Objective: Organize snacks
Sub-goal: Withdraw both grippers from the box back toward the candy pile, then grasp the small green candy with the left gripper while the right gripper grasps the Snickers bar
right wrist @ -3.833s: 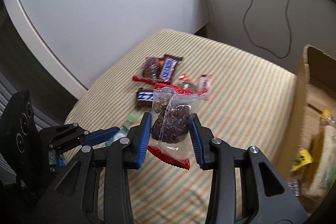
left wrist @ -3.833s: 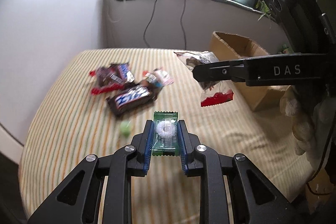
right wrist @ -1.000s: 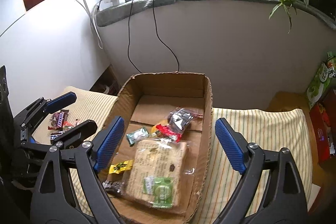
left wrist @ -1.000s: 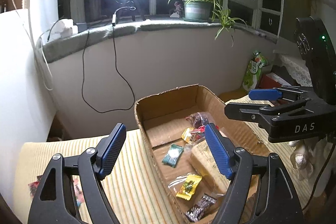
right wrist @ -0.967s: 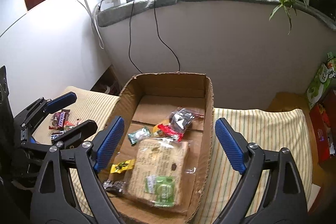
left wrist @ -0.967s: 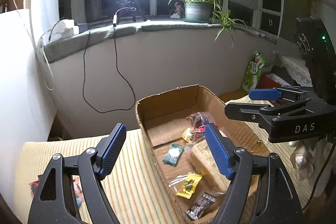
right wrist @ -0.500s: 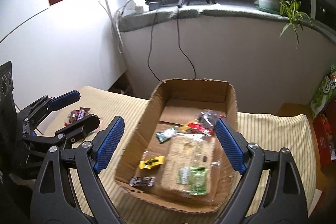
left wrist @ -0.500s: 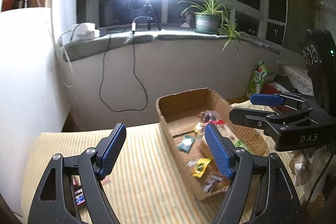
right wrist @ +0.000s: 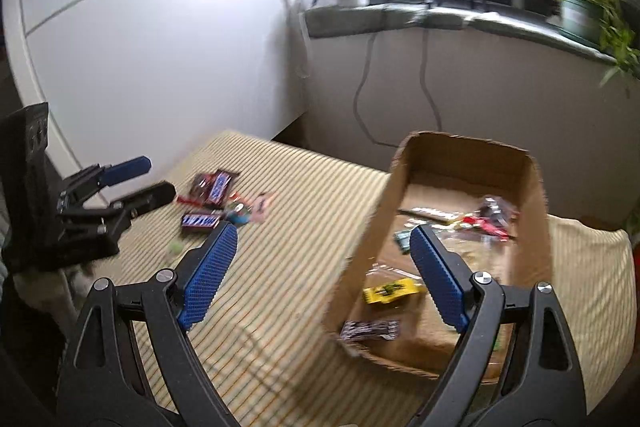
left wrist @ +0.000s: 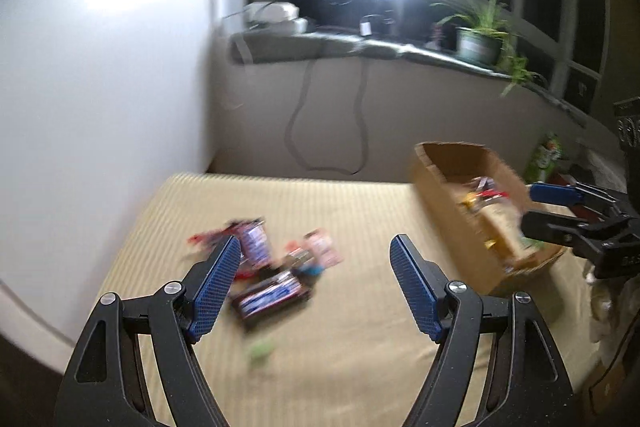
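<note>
Both grippers, left [left wrist: 316, 287] and right [right wrist: 320, 275], are spread wide and empty. Loose snacks [left wrist: 272, 279] lie at the left gripper's 11 o'clock; the box [right wrist: 460, 227] at its 2. One wrapper should be straddled squarely before closing.

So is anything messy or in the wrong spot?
Yes. A jumbled pile of candy bars lies loose on the striped cloth, outside the cardboard box holding the other snacks. A small green sweet sits apart, nearer the left gripper.
</note>
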The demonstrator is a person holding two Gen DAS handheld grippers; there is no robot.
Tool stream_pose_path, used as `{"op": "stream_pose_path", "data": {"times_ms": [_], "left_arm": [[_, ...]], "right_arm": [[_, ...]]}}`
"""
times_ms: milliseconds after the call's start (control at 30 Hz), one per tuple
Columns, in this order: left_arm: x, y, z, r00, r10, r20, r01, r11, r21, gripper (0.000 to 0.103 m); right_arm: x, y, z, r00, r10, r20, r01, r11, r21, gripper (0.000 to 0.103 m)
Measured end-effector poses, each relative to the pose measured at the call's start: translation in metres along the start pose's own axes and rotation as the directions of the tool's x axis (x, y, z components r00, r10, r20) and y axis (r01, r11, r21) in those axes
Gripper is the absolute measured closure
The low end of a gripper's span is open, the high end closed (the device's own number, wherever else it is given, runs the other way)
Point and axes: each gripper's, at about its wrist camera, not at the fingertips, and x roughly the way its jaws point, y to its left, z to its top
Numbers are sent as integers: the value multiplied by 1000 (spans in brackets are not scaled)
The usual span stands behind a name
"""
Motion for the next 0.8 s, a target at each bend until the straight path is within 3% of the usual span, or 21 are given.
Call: {"op": "stream_pose_path", "data": {"times_ms": [233, 300, 400, 467, 800], "left_arm": [[-3, 50, -39, 996, 59, -66, -64, 994, -83, 27], [-1, 57, -48, 995, 56, -88, -64, 994, -89, 32], [3, 59, -55, 993, 48, -108, -58, 995, -86, 37], [6, 60, -58, 993, 33, -116, -44, 995, -89, 42], [20, 53, -70, 986, -19, -163, 8, 998, -70, 45]], "right_arm": [[32, 33, -7, 994, 77, -83, -81, 996, -47, 13], [43, 39, -8, 989, 101, -104, -106, 994, -39, 13], [56, 50, -8, 984, 130, -123, -137, 990, -45, 16], [66, 57, -8, 979, 148, -143, -157, 986, -55, 24], [114, 79, -7, 948, 219, -230, -233, 972, -35, 29]]}}
